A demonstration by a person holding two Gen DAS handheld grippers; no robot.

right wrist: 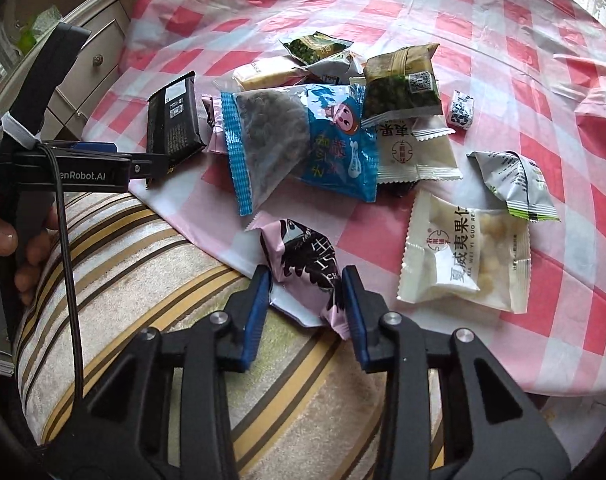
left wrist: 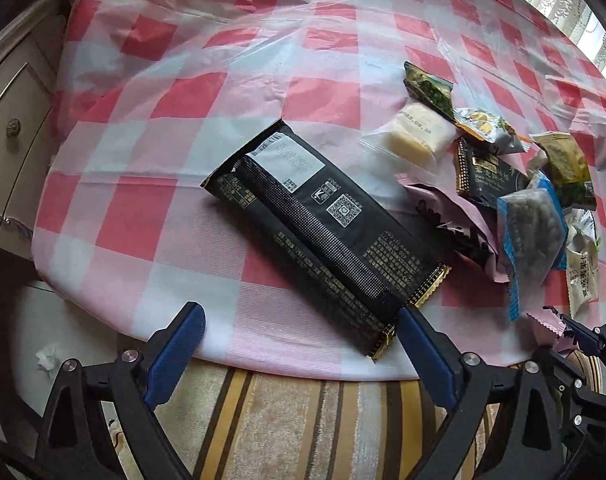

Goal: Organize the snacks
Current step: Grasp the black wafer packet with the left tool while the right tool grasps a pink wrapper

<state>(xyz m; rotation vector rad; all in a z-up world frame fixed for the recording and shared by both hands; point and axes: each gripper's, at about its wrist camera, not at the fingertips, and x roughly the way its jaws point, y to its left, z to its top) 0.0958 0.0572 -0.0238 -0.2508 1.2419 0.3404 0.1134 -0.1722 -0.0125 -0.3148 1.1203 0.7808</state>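
Our right tongs (right wrist: pixel 306 280) grip a pink packet (right wrist: pixel 303 268) at the table (right wrist: pixel 563 320) edge. Our left tongs (left wrist: pixel 301 322) gape empty beside a black packet (left wrist: pixel 327 224); other snacks (right wrist: pixel 343 120) lie heaped behind.

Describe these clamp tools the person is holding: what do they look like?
Each is a black plastic frame of angular linkage arms joined by silver rivets, ending in two flat blue fingers. The left gripper and the right gripper match. Seen side-on from the right wrist view, the left one carries white lettering, a black cable and a pale strap round its handle.
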